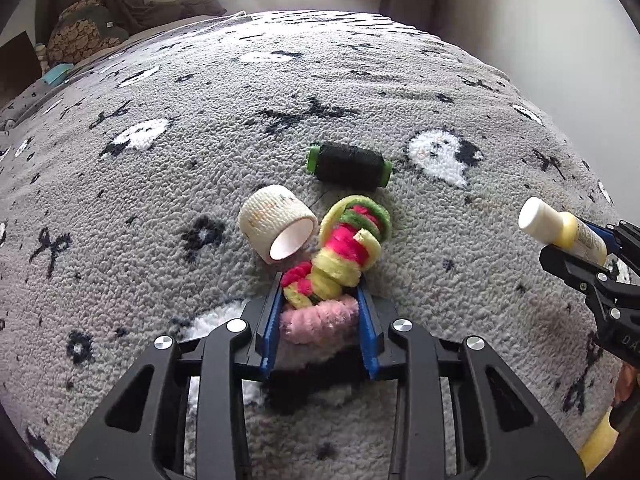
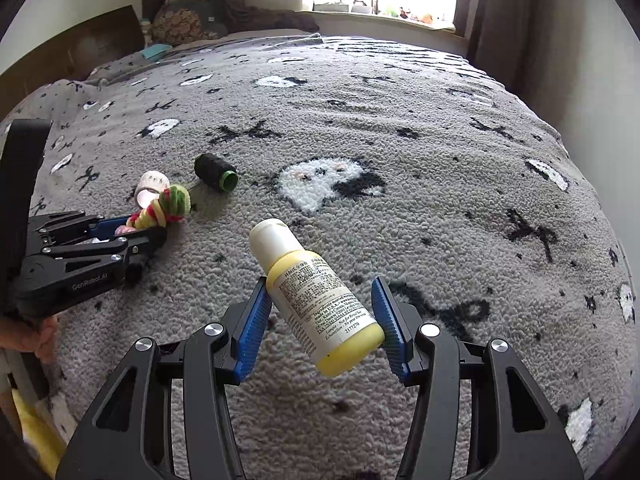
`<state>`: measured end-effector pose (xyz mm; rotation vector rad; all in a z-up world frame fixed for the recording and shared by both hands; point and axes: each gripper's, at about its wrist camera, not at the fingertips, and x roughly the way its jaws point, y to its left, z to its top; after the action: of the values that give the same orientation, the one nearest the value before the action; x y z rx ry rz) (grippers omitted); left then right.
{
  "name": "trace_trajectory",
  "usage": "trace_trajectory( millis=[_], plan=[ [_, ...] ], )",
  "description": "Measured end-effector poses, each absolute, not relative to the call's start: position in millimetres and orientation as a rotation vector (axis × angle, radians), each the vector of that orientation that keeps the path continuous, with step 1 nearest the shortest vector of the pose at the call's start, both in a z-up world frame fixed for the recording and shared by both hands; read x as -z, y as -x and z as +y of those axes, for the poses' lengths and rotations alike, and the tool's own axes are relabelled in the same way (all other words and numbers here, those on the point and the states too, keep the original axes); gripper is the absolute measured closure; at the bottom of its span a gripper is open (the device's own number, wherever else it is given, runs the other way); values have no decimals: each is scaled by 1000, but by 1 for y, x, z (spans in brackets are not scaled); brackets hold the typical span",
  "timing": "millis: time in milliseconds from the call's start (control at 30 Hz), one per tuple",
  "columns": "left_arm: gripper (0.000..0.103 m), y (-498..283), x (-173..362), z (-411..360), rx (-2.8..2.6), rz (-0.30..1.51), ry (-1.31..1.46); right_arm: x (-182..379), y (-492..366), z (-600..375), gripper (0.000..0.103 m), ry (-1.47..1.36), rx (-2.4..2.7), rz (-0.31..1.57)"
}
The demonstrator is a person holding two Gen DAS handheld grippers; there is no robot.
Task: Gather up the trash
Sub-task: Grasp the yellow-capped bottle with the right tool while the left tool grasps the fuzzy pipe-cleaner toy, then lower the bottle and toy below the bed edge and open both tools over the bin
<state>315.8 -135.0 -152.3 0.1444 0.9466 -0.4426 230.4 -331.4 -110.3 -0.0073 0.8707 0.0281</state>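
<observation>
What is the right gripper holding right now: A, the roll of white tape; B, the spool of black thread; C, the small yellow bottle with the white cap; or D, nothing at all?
C: in the right wrist view the right gripper has its blue pads pressed on both sides of the yellow bottle, while the black thread spool and the white tape roll lie on the blanket.

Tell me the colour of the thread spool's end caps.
Green, on the thread spool; clearest in the left wrist view.
</observation>
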Motion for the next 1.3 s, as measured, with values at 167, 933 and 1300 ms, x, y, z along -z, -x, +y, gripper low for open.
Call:
trace_trajectory(
  millis=[167, 933, 1300],
  plan=[
    [73, -282, 142, -121, 448, 920, -160, 99, -208, -323, 51, 16, -29, 849],
    [73, -90, 62, -62, 464, 714, -169, 38, -37, -286, 51, 9, -75, 677],
    [73, -17, 104, -34, 458, 796, -140, 75, 20, -272, 51, -12, -101, 744]
  ],
)
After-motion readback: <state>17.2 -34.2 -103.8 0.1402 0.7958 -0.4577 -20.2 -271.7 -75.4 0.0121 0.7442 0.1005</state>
